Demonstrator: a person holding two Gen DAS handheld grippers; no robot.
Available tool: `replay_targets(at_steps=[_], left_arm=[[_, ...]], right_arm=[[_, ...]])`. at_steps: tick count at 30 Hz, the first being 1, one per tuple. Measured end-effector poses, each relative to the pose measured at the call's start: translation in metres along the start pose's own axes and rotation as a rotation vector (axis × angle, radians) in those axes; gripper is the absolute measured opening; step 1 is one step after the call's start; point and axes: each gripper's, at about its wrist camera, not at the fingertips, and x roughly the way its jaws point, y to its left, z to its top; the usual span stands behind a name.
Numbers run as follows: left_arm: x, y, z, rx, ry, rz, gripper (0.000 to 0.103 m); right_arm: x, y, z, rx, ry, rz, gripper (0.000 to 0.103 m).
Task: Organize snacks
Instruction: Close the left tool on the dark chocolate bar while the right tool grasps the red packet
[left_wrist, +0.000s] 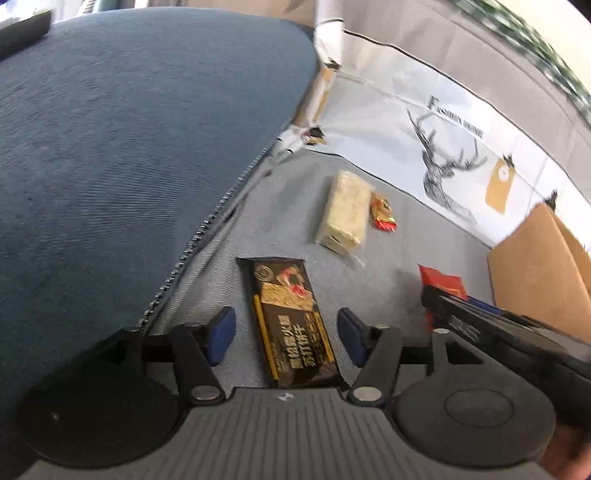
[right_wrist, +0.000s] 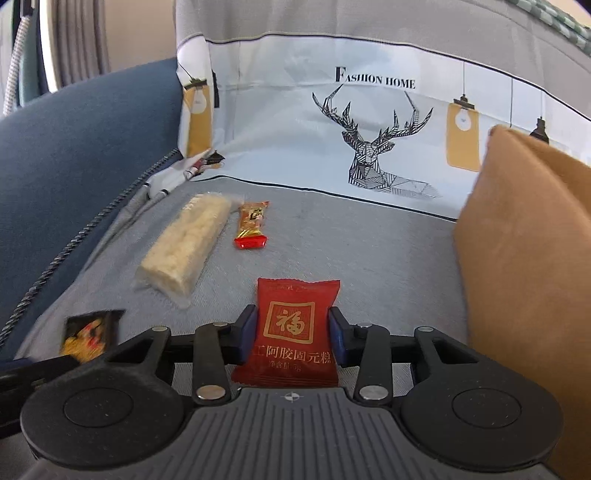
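Observation:
A black snack packet (left_wrist: 291, 317) lies flat on the grey seat cover (left_wrist: 388, 258), between the fingers of my left gripper (left_wrist: 286, 334). That gripper is open and its blue pads stand clear of the packet on both sides. My right gripper (right_wrist: 293, 332) is shut on a red snack packet (right_wrist: 295, 325), with a pad against each side edge. Farther back lie a pale rice bar in clear wrap (right_wrist: 184, 247) and a small red-and-gold candy (right_wrist: 251, 225), side by side. The black packet's corner (right_wrist: 92, 332) shows at the lower left of the right wrist view.
A dark blue cushion (left_wrist: 110, 147) with a zipper edge borders the seat on the left. A brown pillow (right_wrist: 524, 258) stands close on the right. Behind is the sofa back cover with a deer print (right_wrist: 373, 147).

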Motion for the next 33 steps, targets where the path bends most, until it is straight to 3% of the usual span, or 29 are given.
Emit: replay_targets(at_steps=[4,11,12,14,17,24,33], left_arm=[[0.009,-0.011,-0.003,0.060,0.030,0.029,0.078],[0.023,-0.037,-0.017,0.238,0.063,0.137,0.077],[0.023,-0.038,-0.018,0.252,0.058,0.141,0.076],[0.021,-0.040,-0.020,0.270,0.052,0.131,0.062],[0.016,-0.045,-0.023,0.300,0.044,0.131,0.050],[-0.007,-0.057,-0.035,0.372,0.003,0.096,0.046],[-0.031,-0.061,-0.056,0.241,0.040,-0.004,0.045]], right_arm=[[-0.043,-0.009,-0.016,-0.030,0.020,0.056,0.042],[-0.107,-0.006,-0.064,-0.108,0.048,0.169,0.042],[-0.112,-0.005,-0.068,-0.117,0.057,0.164,0.042],[-0.119,-0.005,-0.075,-0.124,0.061,0.163,0.043],[-0.124,-0.004,-0.085,-0.160,0.055,0.157,0.043],[-0.128,-0.009,-0.089,-0.165,0.069,0.148,0.043],[-0.126,-0.016,-0.090,-0.161,0.080,0.147,0.045]])
